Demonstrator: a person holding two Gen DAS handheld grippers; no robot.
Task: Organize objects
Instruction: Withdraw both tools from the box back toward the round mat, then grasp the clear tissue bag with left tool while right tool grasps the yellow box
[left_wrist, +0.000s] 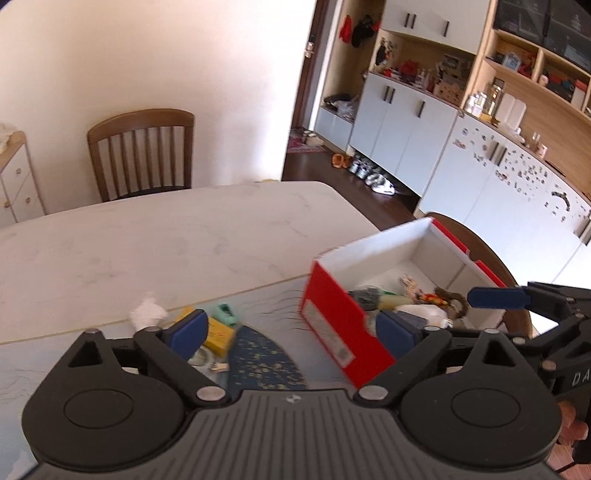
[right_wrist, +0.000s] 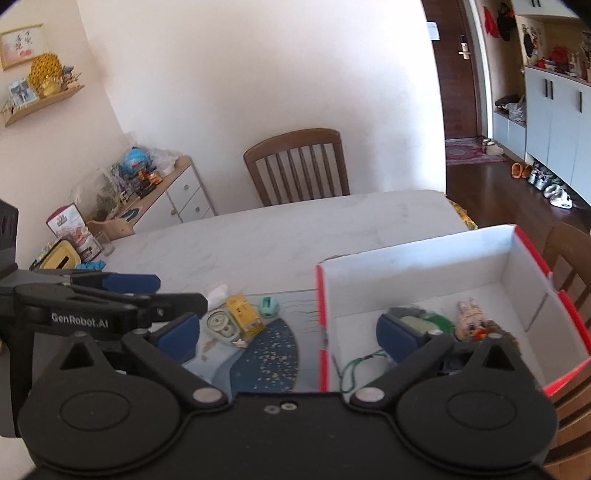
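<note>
A red shoebox (left_wrist: 332, 328) (right_wrist: 436, 280) with a white inside stands open on the table's right. It holds several small things, among them a doll (right_wrist: 469, 319) and a green cord (right_wrist: 354, 369). Left of it lie a yellow box (left_wrist: 219, 334) (right_wrist: 245, 314), a mint object (left_wrist: 227, 314) (right_wrist: 269, 306), a round case (right_wrist: 221, 325) and crumpled tissue (left_wrist: 147, 314) (right_wrist: 218, 291). My left gripper (left_wrist: 293, 332) is open and empty above the mat. My right gripper (right_wrist: 286, 336) is open and empty over the box's left wall.
The white marble table (left_wrist: 166, 236) (right_wrist: 295, 229) carries a blue patterned mat (left_wrist: 264, 362) (right_wrist: 264, 360). A wooden chair (left_wrist: 142, 155) (right_wrist: 297, 166) stands at the far side, another behind the box (right_wrist: 565, 254). A sideboard with clutter (right_wrist: 155, 188) stands at the left.
</note>
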